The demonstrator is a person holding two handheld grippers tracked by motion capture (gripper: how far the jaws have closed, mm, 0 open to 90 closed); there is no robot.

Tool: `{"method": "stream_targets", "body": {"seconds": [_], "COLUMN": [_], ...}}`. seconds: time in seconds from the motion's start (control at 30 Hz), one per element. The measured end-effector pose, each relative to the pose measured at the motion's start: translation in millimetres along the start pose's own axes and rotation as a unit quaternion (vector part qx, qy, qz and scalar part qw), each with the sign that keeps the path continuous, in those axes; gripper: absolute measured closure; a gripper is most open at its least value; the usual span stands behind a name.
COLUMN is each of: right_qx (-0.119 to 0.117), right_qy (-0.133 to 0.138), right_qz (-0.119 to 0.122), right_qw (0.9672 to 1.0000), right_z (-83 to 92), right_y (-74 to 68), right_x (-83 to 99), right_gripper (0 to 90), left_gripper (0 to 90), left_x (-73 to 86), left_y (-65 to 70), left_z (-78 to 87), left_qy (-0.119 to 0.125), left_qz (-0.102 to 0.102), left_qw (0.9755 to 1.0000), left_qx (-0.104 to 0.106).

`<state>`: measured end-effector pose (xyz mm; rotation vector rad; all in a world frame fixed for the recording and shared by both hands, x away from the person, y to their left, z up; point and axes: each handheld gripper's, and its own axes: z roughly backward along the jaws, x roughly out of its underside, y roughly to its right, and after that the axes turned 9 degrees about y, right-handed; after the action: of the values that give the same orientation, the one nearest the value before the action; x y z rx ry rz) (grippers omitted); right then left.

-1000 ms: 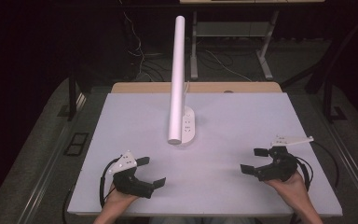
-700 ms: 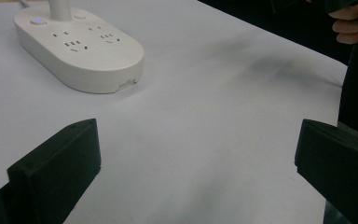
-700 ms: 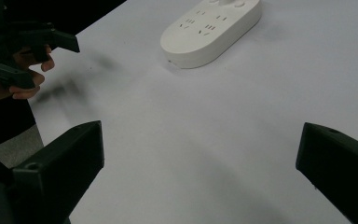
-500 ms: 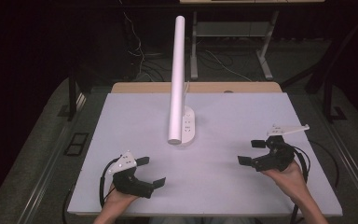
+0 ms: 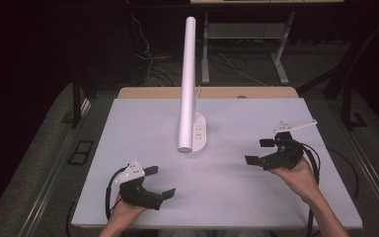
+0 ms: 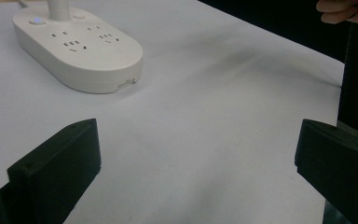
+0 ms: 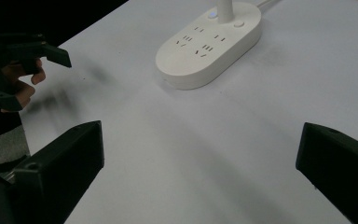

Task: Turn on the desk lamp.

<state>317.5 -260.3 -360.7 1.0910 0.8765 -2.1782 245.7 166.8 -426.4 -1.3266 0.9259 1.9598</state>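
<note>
A white desk lamp stands mid-table. Its tall tube (image 5: 187,84) rises from an oval base (image 5: 200,134) that carries socket holes. That base (image 6: 79,46) lies ahead and to the left in the left gripper view, and the same base (image 7: 209,42) lies ahead in the right gripper view. My left gripper (image 5: 162,181) rests near the table's front left, open and holding nothing (image 6: 196,168). Off to the right my right gripper (image 5: 256,151) is lifted in a hand, open, with bare table between its jaws (image 7: 200,172). Both point inward toward the lamp.
The white tabletop (image 5: 237,192) ends at a wooden strip (image 5: 256,92) at the back. Cables and metal table legs (image 5: 281,64) stand on the dark floor behind. My left gripper (image 7: 28,70) and its hand show at the upper left of the right gripper view.
My right gripper has moved away from the front edge, up and slightly left toward the lamp. The left gripper has stayed put.
</note>
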Motion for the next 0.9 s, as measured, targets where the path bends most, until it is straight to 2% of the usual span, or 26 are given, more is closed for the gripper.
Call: {"method": "stream_targets", "body": {"seconds": [0.9], "right_qx": [-0.001], "right_qy": [-0.01], "right_qz": [-0.006], "right_qw": [0.9999], "right_z": [-36.2], "right_y": [10.7], "right_x": [-27.5], "right_gripper": [0.4], "left_gripper": [0.0], "left_x": [0.0], "left_y": [-0.6], "left_z": [0.8], "left_qy": [0.002], "left_qz": [0.001], "left_qw": [1.0], "left_qx": [-0.002]}}
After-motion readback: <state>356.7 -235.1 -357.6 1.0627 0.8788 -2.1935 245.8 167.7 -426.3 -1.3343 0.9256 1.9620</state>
